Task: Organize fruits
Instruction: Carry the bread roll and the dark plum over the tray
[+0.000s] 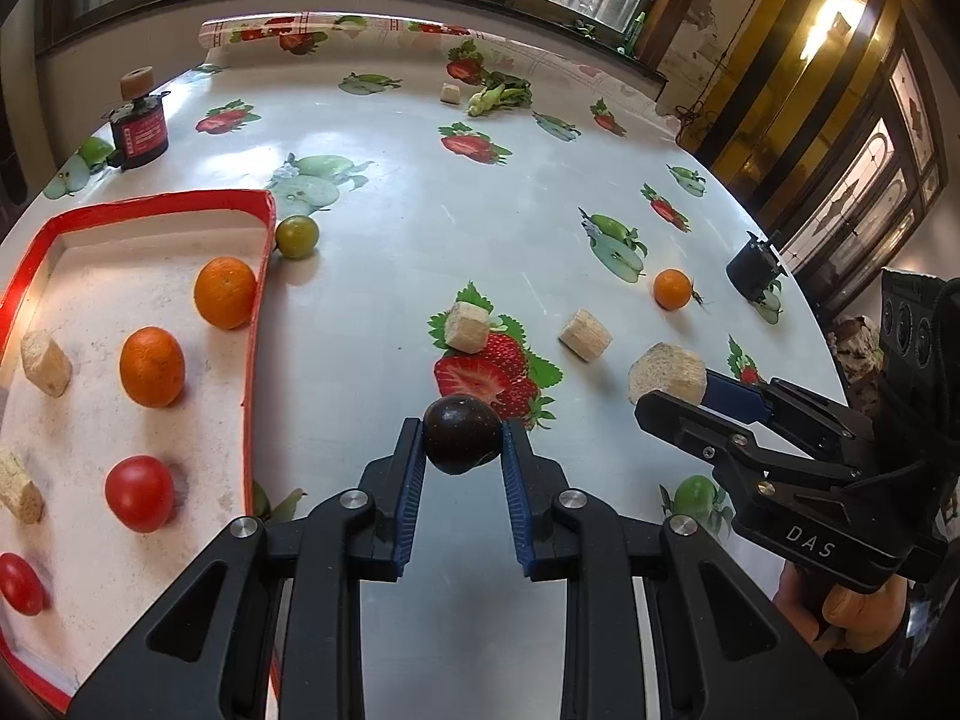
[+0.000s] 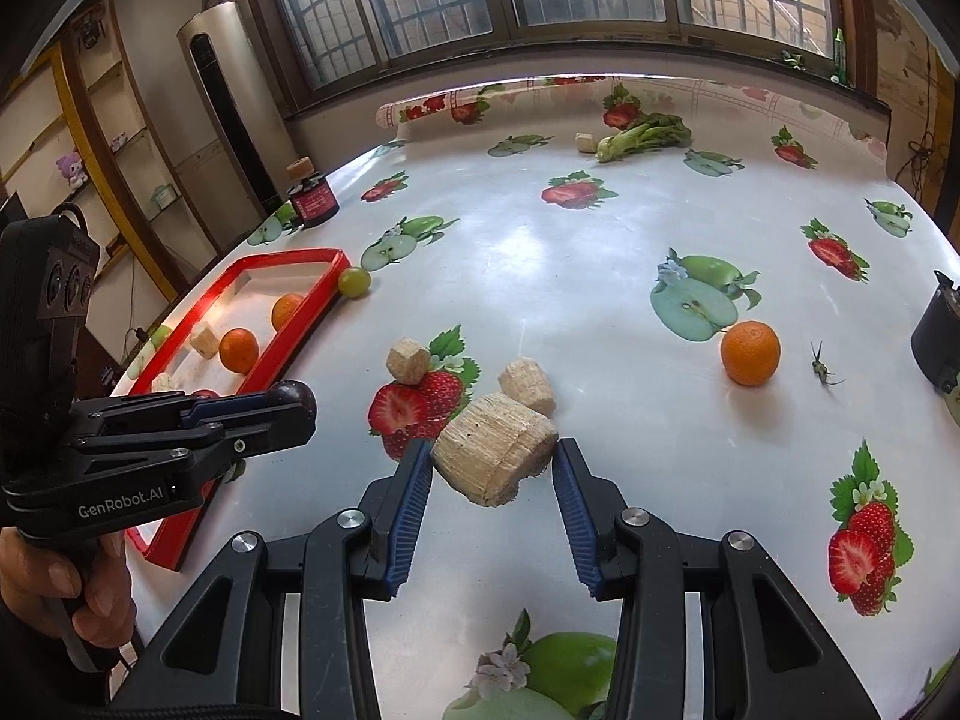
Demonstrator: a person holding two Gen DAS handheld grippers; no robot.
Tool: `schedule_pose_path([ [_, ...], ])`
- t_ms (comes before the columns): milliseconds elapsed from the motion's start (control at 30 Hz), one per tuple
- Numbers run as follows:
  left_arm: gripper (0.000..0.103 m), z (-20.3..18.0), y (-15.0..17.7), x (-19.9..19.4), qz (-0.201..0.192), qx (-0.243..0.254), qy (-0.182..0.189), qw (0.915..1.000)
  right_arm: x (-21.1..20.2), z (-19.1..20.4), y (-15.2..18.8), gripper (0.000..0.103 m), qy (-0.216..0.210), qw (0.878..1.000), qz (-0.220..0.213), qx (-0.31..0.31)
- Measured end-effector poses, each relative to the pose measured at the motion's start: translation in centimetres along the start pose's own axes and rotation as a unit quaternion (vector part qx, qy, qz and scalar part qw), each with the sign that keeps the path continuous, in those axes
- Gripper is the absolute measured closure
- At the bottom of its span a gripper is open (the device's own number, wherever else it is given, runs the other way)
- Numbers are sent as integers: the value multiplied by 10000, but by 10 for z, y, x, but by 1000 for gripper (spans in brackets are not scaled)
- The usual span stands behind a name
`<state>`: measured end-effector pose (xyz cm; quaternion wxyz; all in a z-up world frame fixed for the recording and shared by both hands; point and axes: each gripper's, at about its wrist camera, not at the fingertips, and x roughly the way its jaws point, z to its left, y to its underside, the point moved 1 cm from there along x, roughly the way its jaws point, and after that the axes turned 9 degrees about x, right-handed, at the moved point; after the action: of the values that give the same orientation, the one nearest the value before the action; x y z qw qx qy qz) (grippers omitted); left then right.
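Observation:
A dark purple round fruit [image 1: 462, 434] is clamped between the blue pads of my left gripper [image 1: 463, 441], lifted a little above the table just right of the red-rimmed tray [image 1: 255, 324]. The tray holds two oranges [image 1: 225, 292], two red tomatoes [image 1: 139, 493] and pale cork-like chunks [image 1: 45, 363]. My right gripper [image 2: 495, 462] is shut on a large pale cork-like chunk [image 2: 495, 456], held off the table; from the left wrist the same chunk [image 1: 667, 373] shows at the right gripper's tips. A green fruit [image 1: 296, 236] rests against the tray's outer corner. A loose orange [image 2: 750, 353] lies on the tablecloth.
Two small cork chunks [image 2: 408, 362] [image 2: 527, 387] lie on the fruit-print tablecloth ahead. A dark jar [image 1: 139, 133] stands far left, a black pot [image 2: 939, 330] at the right edge, a leafy vegetable [image 2: 642, 135] at the back. A small insect-like stem [image 2: 823, 367] lies near the orange.

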<state>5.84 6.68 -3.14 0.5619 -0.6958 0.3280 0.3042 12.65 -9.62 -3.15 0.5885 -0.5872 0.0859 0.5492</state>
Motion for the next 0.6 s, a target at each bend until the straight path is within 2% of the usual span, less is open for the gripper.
schedule_pose_path([
  [600,80,31,37,-44,-204,-305,-356,9987,-1,59,13,60,-324,9981,94,-518],
])
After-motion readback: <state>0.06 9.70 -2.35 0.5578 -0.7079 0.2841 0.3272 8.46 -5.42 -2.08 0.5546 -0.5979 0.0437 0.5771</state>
